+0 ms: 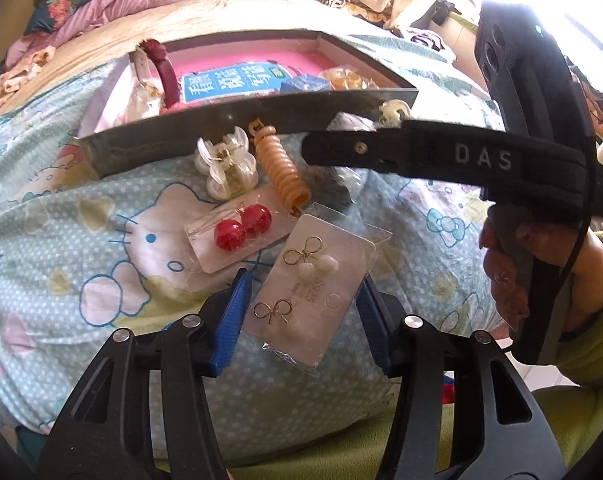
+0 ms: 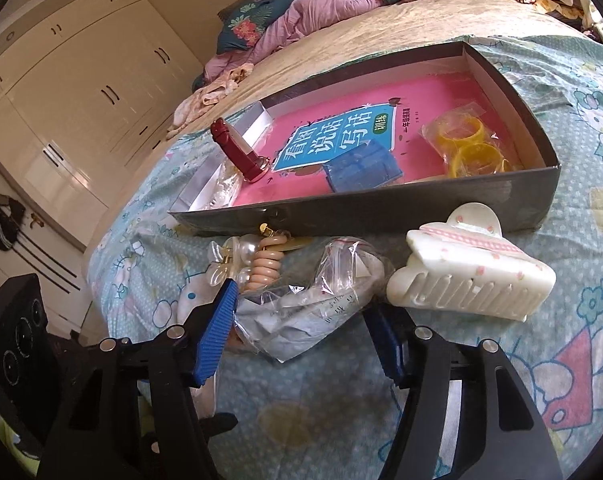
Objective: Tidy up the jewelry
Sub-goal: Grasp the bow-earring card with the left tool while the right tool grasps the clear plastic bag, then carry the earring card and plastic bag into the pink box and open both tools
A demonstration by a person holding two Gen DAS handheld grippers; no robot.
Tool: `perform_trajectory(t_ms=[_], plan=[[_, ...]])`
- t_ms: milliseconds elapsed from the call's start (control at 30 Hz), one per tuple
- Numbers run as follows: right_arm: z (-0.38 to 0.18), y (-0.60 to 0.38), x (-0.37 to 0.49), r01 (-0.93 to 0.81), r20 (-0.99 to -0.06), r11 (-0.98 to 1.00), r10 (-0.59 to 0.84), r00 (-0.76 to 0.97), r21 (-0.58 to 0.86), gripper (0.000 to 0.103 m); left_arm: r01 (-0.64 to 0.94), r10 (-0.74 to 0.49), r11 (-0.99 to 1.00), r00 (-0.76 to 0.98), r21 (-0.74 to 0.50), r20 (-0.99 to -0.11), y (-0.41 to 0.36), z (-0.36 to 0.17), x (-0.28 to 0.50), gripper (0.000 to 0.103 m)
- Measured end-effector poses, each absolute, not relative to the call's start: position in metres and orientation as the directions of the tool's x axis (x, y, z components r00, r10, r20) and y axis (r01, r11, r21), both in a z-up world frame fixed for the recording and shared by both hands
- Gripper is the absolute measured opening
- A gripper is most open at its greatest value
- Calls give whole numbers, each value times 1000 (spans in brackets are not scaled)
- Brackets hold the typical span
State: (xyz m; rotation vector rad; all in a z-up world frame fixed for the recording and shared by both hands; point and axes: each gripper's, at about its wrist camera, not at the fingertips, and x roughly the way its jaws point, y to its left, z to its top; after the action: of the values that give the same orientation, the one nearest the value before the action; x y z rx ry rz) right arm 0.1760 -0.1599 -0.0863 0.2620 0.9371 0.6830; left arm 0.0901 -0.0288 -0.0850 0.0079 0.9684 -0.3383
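On the Hello Kitty bedspread, my left gripper (image 1: 303,312) is shut on a bagged card of gold bow and pearl earrings (image 1: 321,280), its blue pads touching both long edges. Just beyond lie a card of red ball earrings (image 1: 241,230), a clear hair claw (image 1: 225,168) and an orange spiral hair tie (image 1: 285,172). My right gripper (image 2: 301,336) is open around a crumpled plastic bag (image 2: 313,300); the left pad touches it, the right stands slightly off. A dark shallow box (image 2: 381,212) behind holds a pink book, a red watch strap (image 2: 237,148), a blue case and bagged yellow rings (image 2: 469,148).
A large white claw clip (image 2: 473,272) lies right of the plastic bag, against the box's front wall. The right gripper's black finger (image 1: 381,148) crosses the left wrist view, held by a hand (image 1: 509,276) in a green sleeve. Crumpled clothes pile at the bed's far end; a white wardrobe (image 2: 73,92) stands left.
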Motion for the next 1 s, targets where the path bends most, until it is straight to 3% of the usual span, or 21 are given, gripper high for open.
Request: perform_trajectory(t_ms=[1000], plan=[[-8, -191, 176, -507, -557, 789, 609, 565, 348, 61, 115, -202, 979, 680, -169, -705, 38, -20, 107, 45]])
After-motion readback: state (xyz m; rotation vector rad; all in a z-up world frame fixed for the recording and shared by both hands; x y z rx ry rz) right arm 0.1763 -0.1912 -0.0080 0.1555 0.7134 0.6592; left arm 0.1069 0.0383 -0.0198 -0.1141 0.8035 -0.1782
